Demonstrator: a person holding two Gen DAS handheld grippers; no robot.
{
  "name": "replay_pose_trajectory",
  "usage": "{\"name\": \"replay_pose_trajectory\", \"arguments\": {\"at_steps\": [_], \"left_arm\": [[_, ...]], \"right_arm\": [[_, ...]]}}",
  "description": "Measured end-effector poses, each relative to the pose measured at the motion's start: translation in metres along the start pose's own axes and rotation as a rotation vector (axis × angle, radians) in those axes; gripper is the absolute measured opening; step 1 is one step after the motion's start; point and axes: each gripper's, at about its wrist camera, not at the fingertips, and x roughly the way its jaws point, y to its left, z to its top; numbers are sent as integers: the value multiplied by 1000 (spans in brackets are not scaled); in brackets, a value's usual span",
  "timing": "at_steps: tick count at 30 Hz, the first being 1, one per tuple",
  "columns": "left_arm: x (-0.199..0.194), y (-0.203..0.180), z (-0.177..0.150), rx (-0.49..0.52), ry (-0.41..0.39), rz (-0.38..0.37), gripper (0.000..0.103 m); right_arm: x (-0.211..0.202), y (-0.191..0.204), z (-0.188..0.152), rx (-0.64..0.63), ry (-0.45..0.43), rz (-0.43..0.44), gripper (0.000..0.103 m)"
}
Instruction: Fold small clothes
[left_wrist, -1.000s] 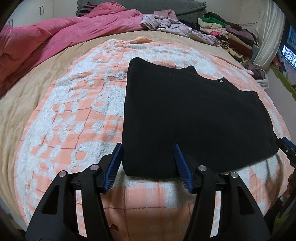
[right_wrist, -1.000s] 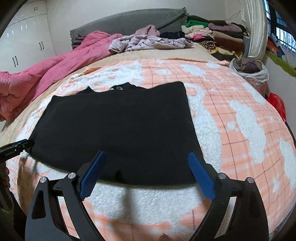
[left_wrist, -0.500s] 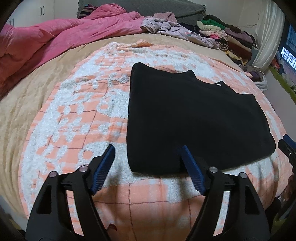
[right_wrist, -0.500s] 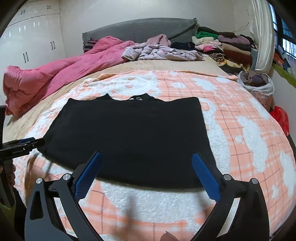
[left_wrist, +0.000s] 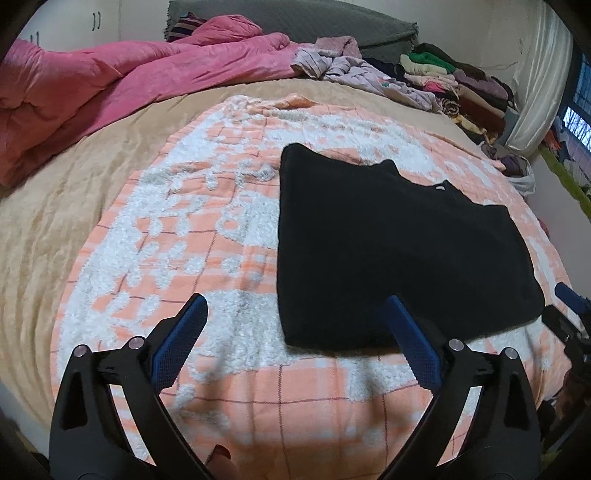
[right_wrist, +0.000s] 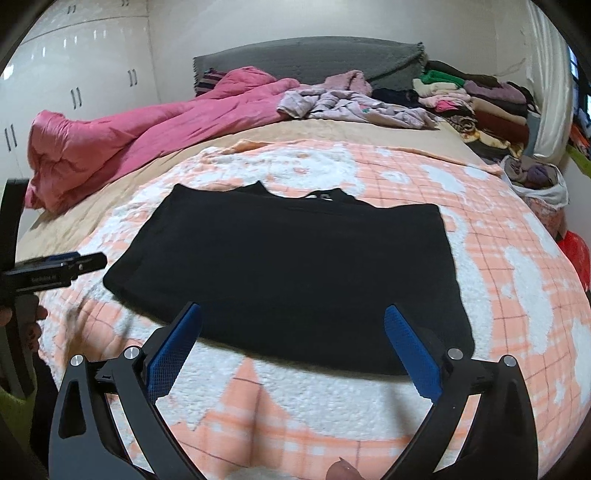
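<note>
orange checked blanket (left_wrist: 258, 387) bears a flat black garment (right_wrist: 295, 266); left claw (left_wrist: 295, 325), right claw (right_wrist: 293, 328) both wide, empty.

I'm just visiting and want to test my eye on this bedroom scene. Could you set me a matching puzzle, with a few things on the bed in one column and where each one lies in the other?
Things:
1. black garment
2. pink quilt
3. stack of folded clothes
4. lilac crumpled clothes

Places:
A. far right corner of the bed
B. bunched along the far left side
C. flat on the orange-and-white blanket
D. by the grey headboard, in the middle

Pairs: 1-C, 2-B, 3-A, 4-D
</note>
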Motion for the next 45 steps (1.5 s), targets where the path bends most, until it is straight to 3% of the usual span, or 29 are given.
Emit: {"name": "replay_pose_trajectory", "arguments": {"at_steps": [23, 30, 35, 45], "left_arm": [[19, 31, 31, -36, 6, 45, 92], [35, 35, 43, -44, 15, 59, 93], [54, 35, 55, -62, 46, 28, 93], [90, 27, 71, -66, 109, -3, 93]], "right_arm": [[55, 114, 1, -283, 67, 77, 98], [76, 135, -12, -369, 91, 16, 98], [91, 146, -20, -424, 105, -19, 98], [124, 163, -9, -495, 51, -110, 98]]}}
